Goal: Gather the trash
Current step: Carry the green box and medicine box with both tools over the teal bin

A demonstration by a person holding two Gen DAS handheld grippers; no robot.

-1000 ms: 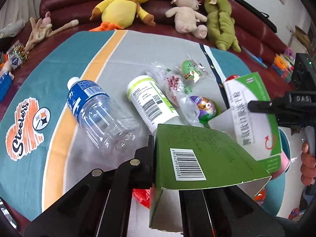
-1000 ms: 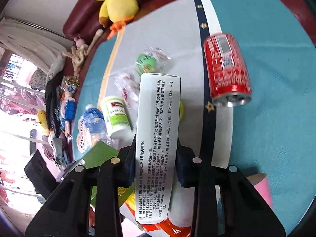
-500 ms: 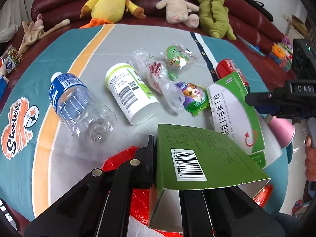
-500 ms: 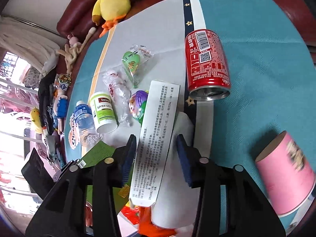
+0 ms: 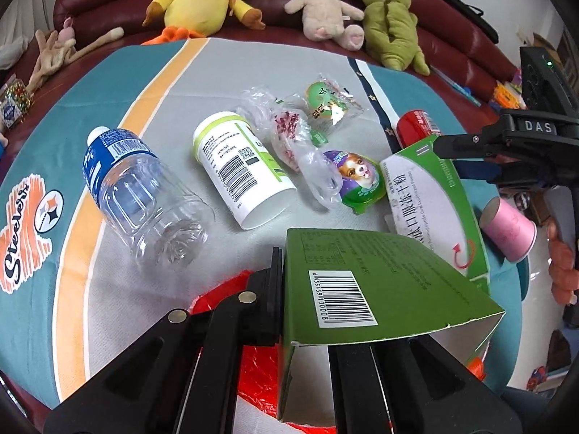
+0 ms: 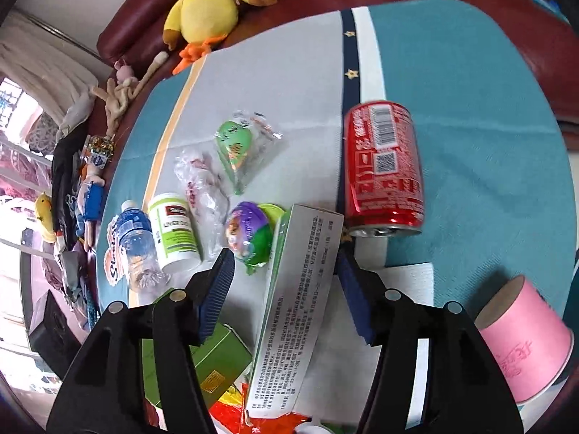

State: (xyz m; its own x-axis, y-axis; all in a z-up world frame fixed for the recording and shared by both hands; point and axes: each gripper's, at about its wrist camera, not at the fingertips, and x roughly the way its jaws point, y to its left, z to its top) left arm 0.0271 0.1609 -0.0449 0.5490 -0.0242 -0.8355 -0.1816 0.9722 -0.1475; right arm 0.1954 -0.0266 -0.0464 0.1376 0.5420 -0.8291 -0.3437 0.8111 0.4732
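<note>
So the left gripper is clamped on a dark green box over the table's near edge, above a red bag. The right gripper has its jaws spread wide, with the white-and-green carton loose between them. A red can lies just past it, and a pink cup sits at the near right edge.

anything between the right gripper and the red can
Yes. The white and green box sits between the open fingers of the right gripper, and its far end lies just before the red can. It would have to drop clear first.
</note>
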